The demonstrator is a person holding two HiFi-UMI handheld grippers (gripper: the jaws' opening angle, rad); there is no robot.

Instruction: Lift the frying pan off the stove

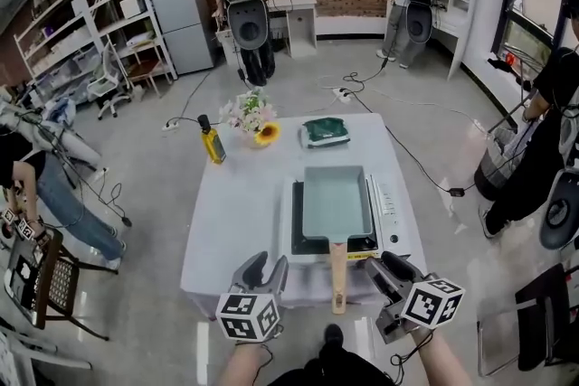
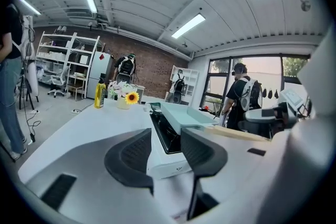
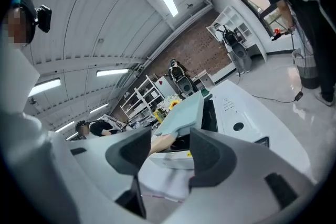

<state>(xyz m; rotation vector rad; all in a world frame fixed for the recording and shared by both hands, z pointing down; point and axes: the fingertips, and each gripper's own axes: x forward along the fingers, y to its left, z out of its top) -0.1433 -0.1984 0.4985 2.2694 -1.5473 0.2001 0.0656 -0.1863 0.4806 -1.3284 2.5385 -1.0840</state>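
Observation:
A rectangular pale teal frying pan (image 1: pixel 336 202) sits on a white portable stove (image 1: pixel 394 214) near the table's front edge. Its wooden handle (image 1: pixel 338 276) points toward me and overhangs the edge. My left gripper (image 1: pixel 265 269) hovers to the left of the handle, open and holding nothing. My right gripper (image 1: pixel 382 268) hovers to the handle's right, also open and empty. In the left gripper view the stove's front corner (image 2: pixel 169 161) shows between the open left gripper (image 2: pixel 165 155), with the pan (image 2: pixel 181 115) behind. In the right gripper view the handle (image 3: pixel 160 141) and the pan (image 3: pixel 184 113) lie beyond the open right gripper (image 3: pixel 169 152).
On the white table (image 1: pixel 237 221) stand a yellow oil bottle (image 1: pixel 212 143), a vase of flowers (image 1: pixel 251 117) and a green folded item (image 1: pixel 325 132) at the far end. People stand around the room. A chair (image 1: pixel 45 285) is at the left, and cables run across the floor.

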